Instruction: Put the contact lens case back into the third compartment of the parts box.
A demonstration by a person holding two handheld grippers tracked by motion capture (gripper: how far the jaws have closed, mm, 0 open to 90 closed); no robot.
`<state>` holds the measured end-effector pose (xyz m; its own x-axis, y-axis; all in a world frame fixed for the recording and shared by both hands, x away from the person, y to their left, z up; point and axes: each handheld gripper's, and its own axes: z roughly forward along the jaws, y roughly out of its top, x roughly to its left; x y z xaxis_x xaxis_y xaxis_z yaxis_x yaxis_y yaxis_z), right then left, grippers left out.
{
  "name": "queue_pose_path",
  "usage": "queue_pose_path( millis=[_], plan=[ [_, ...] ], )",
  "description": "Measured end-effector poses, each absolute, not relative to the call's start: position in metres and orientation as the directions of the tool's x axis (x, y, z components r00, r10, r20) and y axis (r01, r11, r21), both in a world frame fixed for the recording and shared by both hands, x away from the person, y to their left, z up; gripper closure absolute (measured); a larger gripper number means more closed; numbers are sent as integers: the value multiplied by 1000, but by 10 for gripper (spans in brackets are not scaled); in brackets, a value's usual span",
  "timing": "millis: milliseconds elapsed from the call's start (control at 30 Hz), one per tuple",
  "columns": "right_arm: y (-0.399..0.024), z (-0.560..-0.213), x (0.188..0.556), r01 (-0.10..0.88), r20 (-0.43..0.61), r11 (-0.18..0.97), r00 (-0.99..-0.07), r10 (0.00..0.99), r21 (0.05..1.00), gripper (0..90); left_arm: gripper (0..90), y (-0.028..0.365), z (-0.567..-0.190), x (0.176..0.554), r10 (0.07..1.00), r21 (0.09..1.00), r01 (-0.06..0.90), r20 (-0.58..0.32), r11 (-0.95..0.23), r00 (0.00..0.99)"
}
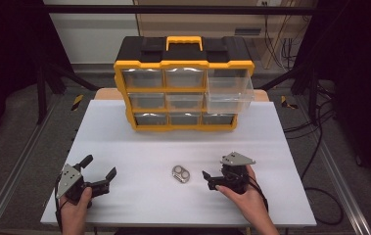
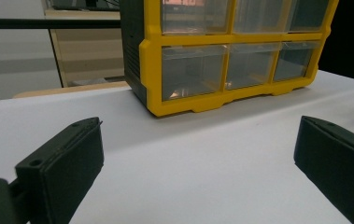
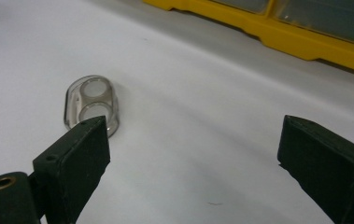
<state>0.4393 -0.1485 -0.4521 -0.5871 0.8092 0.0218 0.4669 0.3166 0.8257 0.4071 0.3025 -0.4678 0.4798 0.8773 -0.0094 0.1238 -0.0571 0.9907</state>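
Inspector A: We record the item in hand as a small clear plastic case [image 1: 180,174], oval, with two round wells side by side. It lies flat on the white table [image 1: 139,147], in front of the yellow-and-black drawer cabinet [image 1: 183,83] and well apart from it, roughly opposite the cabinet's middle column.

Inspector B: We concur. The right gripper [image 1: 211,180] sits just beside the case, on the side nearer the cabinet's pulled-out top drawer [image 1: 228,88], jaws apart and nothing between them. In the right gripper view the case [image 3: 90,105] shows just past one jaw tip, untouched.

Inspector A: The left gripper [image 1: 98,172] rests on the table on the other side of the case, well apart from it, jaws spread wide and empty.

Inspector B: On handling, we judge the case light, rigid and thin-walled. The glossy shell looks slippery, and it may skid on the smooth table if nudged from one side.

Inspector A: We recommend taking hold across the narrow waist, pads on the two long flat sides, low to the table, with moderate pressure; hard clamping could crack or spring it open.

Inspector B: Markings: we read no brand, label or writing on the case, the cabinet or the grippers.
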Motion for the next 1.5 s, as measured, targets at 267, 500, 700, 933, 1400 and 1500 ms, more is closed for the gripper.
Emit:
queue_pose_path(
  millis=[267,500,700,933,1400,1500],
  plan=[
    [-126,-455,441,472,20,373,-640,768,799,100,12,300,-468,408,875,990,122,-2,-65,485],
    [-102,-461,446,487,21,431,-680,733,760,94,12,299,-468,408,873,990,120,4,-72,489],
    [-79,-463,449,485,12,488,-718,696,726,111,12,299,-468,408,872,990,117,12,-79,490],
    [-63,-465,456,501,30,513,-735,678,697,159,12,299,-467,408,871,990,115,14,-81,491],
    [-49,-468,464,511,25,545,-744,667,664,298,12,300,-467,408,873,990,112,18,-83,487],
    [-46,-469,466,509,26,555,-751,659,658,356,12,299,-467,409,872,990,110,22,-87,490]
  ],
)
